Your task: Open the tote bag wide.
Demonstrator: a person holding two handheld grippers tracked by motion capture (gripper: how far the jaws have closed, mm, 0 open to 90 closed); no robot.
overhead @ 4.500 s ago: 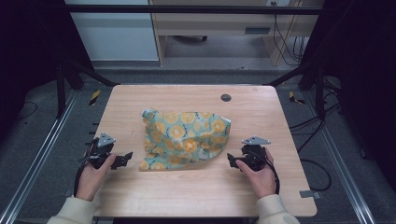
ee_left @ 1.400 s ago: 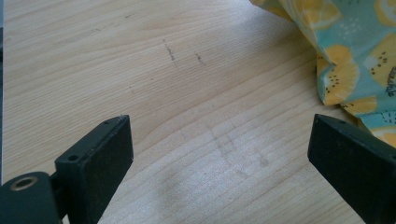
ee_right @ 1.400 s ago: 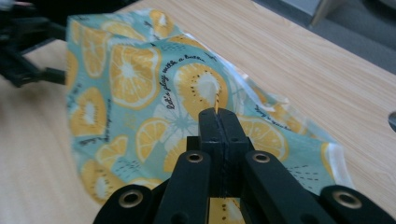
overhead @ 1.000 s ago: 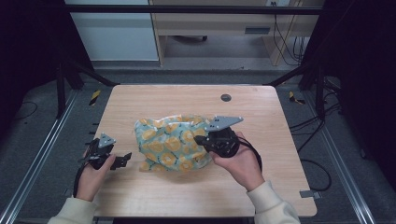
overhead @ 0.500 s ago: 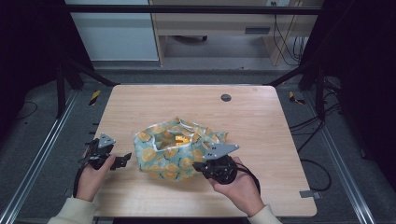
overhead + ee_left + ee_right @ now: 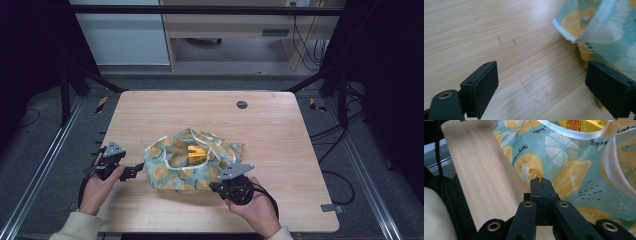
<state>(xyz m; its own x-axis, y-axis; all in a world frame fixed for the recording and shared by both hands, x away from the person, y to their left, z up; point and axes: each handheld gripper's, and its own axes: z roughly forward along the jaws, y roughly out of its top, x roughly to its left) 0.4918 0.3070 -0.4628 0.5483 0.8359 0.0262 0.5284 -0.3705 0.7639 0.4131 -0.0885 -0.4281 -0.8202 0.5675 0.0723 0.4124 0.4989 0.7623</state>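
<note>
Soft cloth bag (image 6: 192,162) with a lemon and kiwi print, crumpled on the front half of the desk (image 6: 200,110), a little left of the middle and well away from the far edge. Looks thin and light, with no stiffness at all: folds and sags wherever not supported. Probably not slippery, not fragile. Mouth open to the top, edged with a white trim (image 6: 574,135).

Inside the bag, a yellow package (image 6: 196,152) with red print, lying near the middle. Hard to tell its weight, or whether anything else is beneath it. Likely to slide inside if the bag tips.

Right gripper (image 6: 214,187) at the front right side of the bag, fingers pressed together and pinching a small tuft of the printed cloth (image 6: 564,160) at the very tip. A shallow hold, by the look of it; could slip out under a pull.

Left gripper (image 6: 134,171) just beside the left end of the bag, fingers spread wide, having just been closing a little. Between them bare wood and no cloth; the hemmed corner of the bag (image 6: 609,30) just past one finger.

Best to take hold at the white trim or at a hem, where the cloth is doubled and stronger, and deeper between the pads. Better to hold at two places, one at each side of the mouth, so as to keep the package in.
</note>
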